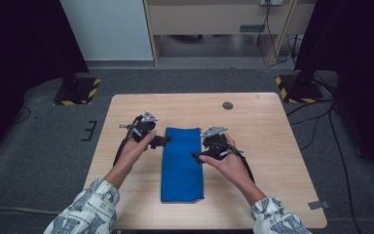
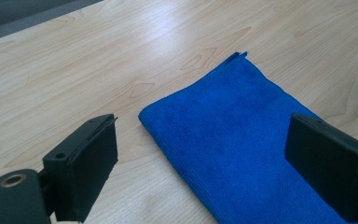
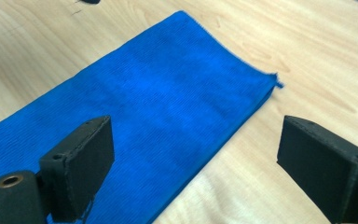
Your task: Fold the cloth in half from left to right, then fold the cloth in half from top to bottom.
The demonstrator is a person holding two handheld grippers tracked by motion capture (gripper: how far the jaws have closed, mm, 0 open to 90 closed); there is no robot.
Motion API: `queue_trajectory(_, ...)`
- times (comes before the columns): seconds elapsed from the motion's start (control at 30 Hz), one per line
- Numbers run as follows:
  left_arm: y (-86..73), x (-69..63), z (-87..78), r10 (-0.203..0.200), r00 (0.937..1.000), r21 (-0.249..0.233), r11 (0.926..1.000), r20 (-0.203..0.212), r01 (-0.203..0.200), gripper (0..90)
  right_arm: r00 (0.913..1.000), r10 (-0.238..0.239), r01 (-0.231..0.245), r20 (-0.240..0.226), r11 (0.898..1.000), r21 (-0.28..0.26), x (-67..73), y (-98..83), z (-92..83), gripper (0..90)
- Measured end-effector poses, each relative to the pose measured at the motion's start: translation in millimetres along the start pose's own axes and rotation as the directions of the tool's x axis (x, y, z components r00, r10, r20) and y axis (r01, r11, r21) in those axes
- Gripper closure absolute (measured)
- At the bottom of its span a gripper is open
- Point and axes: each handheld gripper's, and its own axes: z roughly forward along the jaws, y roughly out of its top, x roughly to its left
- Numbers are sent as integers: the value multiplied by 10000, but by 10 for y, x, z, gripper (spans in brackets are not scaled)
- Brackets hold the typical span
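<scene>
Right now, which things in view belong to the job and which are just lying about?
In the job:
- folded blue cloth
- left gripper, jaws open beside it
- right gripper, jaws open beside it

Lying about:
- dark round cap in the table
- striped stand bases on the floor

- Left gripper [image 1: 161, 141]: held in the left hand [image 1: 135, 147], fingers [image 2: 91, 170] spread wide, nothing between them.
- Right gripper [image 1: 198, 155]: held in the right hand [image 1: 229, 163], fingers [image 3: 81, 161] spread wide, gripping nothing.
</scene>
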Motion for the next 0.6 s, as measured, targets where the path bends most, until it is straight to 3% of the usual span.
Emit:
queue_trajectory(0.3, -6, 104, -37, -247, 9995, 98, 9996, -202, 249, 94, 9997, -149, 151, 169, 9999, -81, -179, 235, 68, 127)
queue_trajectory(0.6, 15, 255, -24, -566, 9977, 4, 9984, -373, 567, 123, 9996, 2, -3, 269, 10000, 40, -361, 433, 220, 270)
